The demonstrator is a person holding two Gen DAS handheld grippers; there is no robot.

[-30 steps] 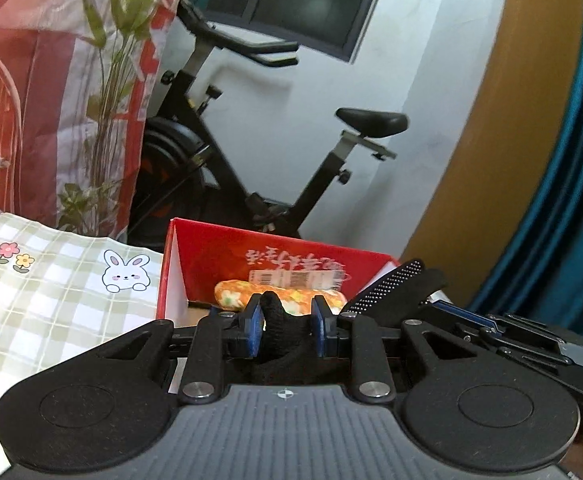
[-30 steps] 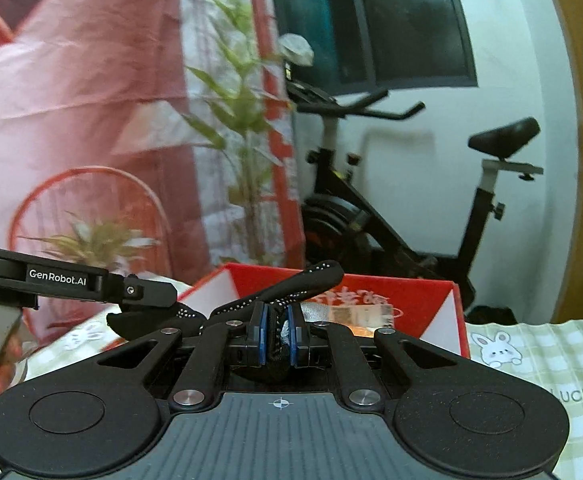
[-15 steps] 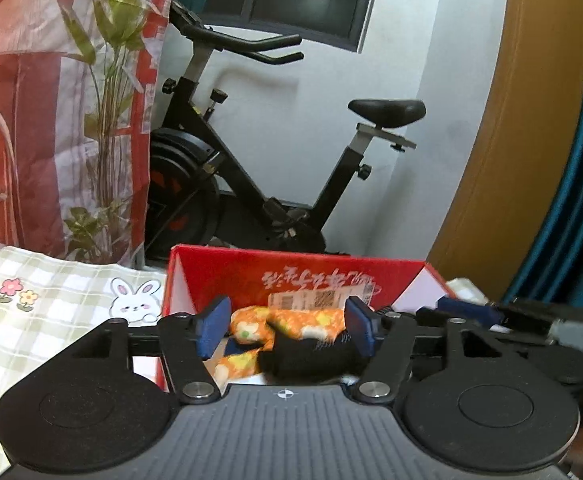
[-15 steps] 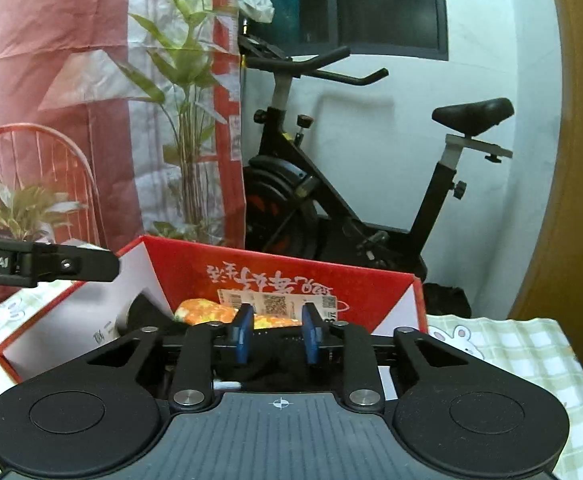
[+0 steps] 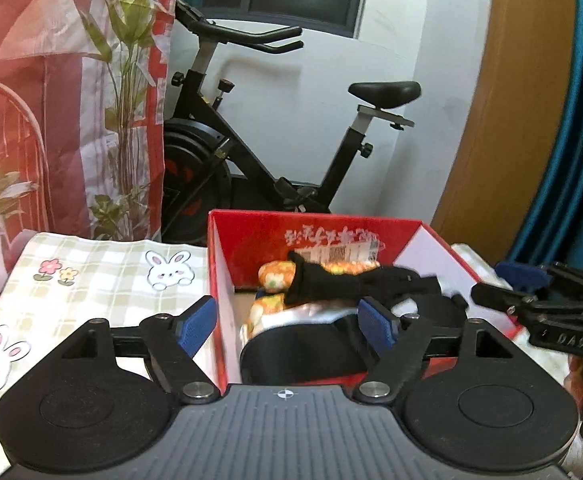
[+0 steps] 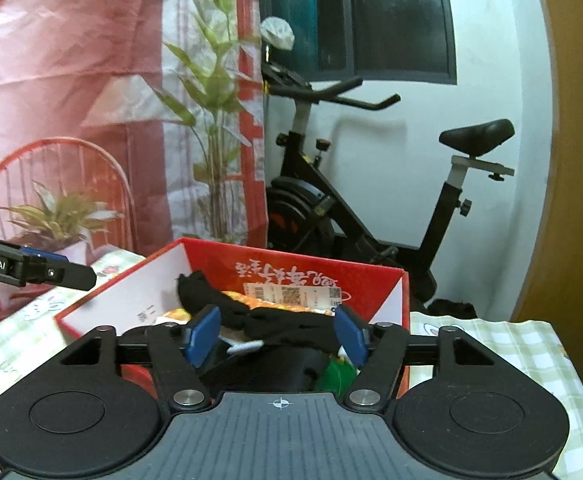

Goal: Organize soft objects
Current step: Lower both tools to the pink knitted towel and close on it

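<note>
Both my left fingers (image 5: 287, 326) and right fingers (image 6: 277, 336) have just been opening, nothing gripped, so the black sock (image 5: 355, 282) lies loose in the red box (image 5: 219, 280).

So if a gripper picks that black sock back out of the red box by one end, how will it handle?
Probably floppy: the black sock lies draped over the orange patterned item in the red box, following the shapes beneath. It looks light for its size. The knit seems unlikely to slip, but lifted by one end, the rest would likely dangle and might drag neighbours.
</note>
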